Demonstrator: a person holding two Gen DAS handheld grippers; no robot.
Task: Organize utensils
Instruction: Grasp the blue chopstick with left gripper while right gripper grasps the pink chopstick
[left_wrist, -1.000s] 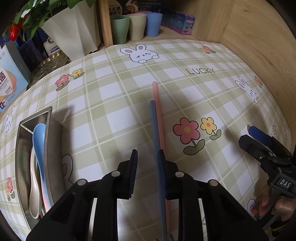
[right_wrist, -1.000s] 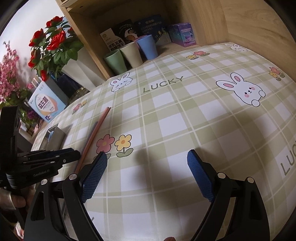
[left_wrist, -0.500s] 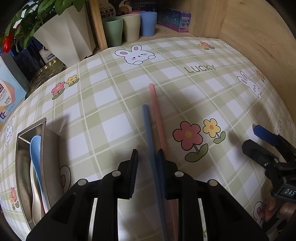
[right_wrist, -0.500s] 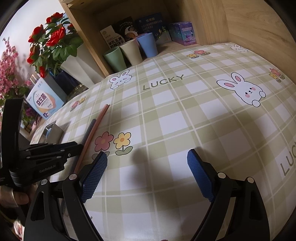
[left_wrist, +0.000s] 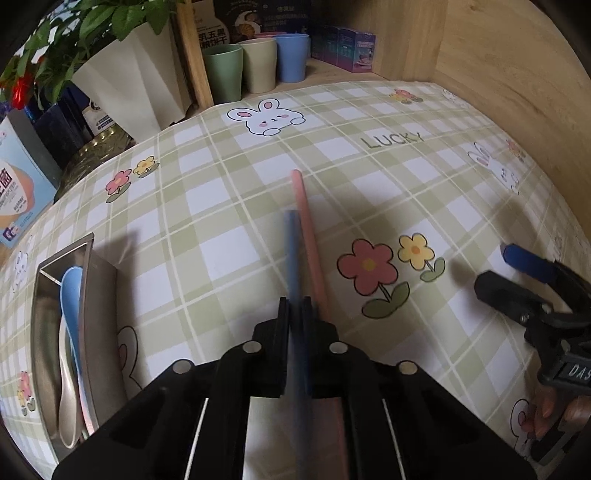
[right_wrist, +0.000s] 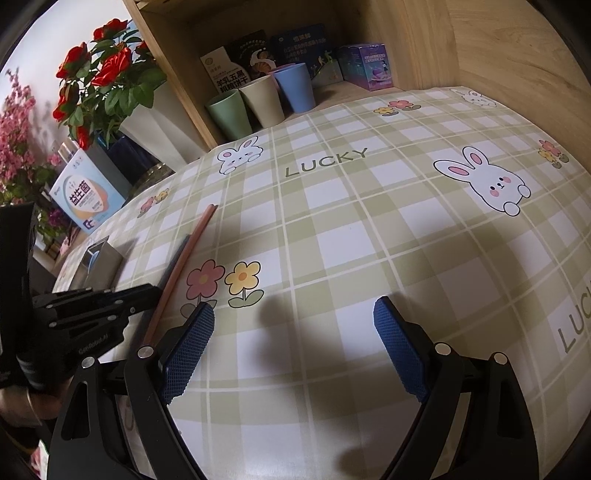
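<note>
A blue chopstick (left_wrist: 291, 251) and a pink chopstick (left_wrist: 308, 229) lie side by side on the checked tablecloth, pointing away from me. My left gripper (left_wrist: 294, 306) has its jaws closing, and the pads press on the blue chopstick; the pink one runs just right of the fingers, outside the grip. In the right wrist view the left gripper (right_wrist: 147, 293) sits at the near end of the pink chopstick (right_wrist: 188, 258). My right gripper (right_wrist: 291, 325) hovers open over bare cloth with nothing between its pads. A steel tray (left_wrist: 98, 314) at the left holds a blue spoon (left_wrist: 72, 295) and a beige spoon (left_wrist: 68, 406).
Three cups (left_wrist: 255, 66) stand at the back by a wooden post, with a white plant pot (left_wrist: 136, 85) to their left. A wooden wall (left_wrist: 517, 74) bounds the right side. Boxes (right_wrist: 364, 66) sit in the back corner. A person's fingers (left_wrist: 543, 413) hold the right gripper.
The left jaws have come together onto the blue chopstick, which now looks blurred. The left gripper shifted slightly toward the chopsticks. The right gripper has stayed put and open.
</note>
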